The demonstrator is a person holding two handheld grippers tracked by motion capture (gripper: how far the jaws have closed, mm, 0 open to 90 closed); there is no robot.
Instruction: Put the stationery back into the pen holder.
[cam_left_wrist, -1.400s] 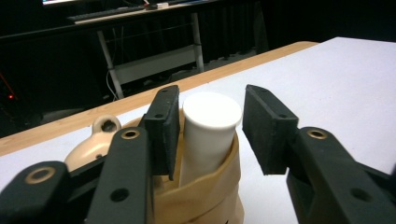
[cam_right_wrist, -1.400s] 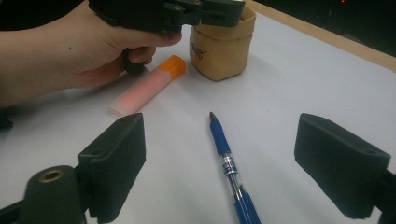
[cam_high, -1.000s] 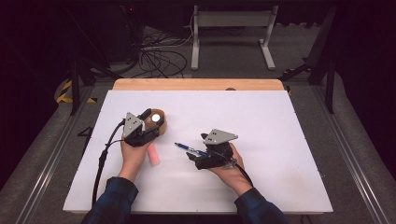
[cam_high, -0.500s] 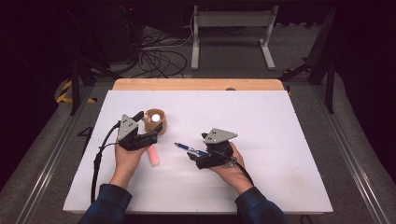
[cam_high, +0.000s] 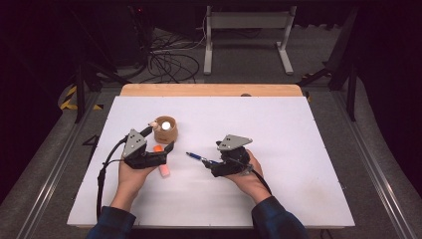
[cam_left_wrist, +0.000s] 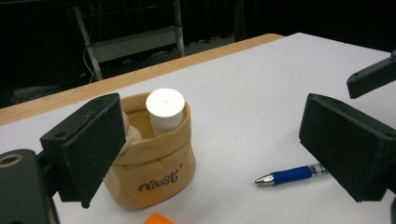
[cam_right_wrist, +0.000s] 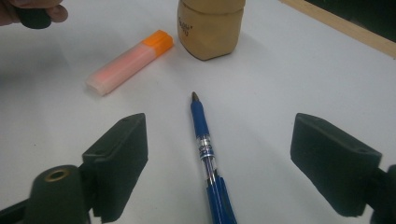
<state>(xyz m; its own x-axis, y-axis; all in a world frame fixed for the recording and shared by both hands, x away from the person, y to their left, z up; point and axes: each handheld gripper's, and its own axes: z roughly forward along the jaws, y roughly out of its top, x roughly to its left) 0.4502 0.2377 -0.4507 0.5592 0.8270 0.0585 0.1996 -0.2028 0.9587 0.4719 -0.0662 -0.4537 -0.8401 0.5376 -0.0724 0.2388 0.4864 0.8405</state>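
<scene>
Pen lies lengthwise between your right gripper jaws, tip toward frame top, pouch beyond; jaws wide, just closing, not gripping. Left gripper wide, just opened, empty.

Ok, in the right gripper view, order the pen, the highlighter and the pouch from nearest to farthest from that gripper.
1. Pen: lying on the table between the open jaws of the right gripper, tip pointing away.
2. Highlighter: farther out, to the left.
3. Pouch: farthest, at the top, beyond the highlighter's orange cap.
</scene>
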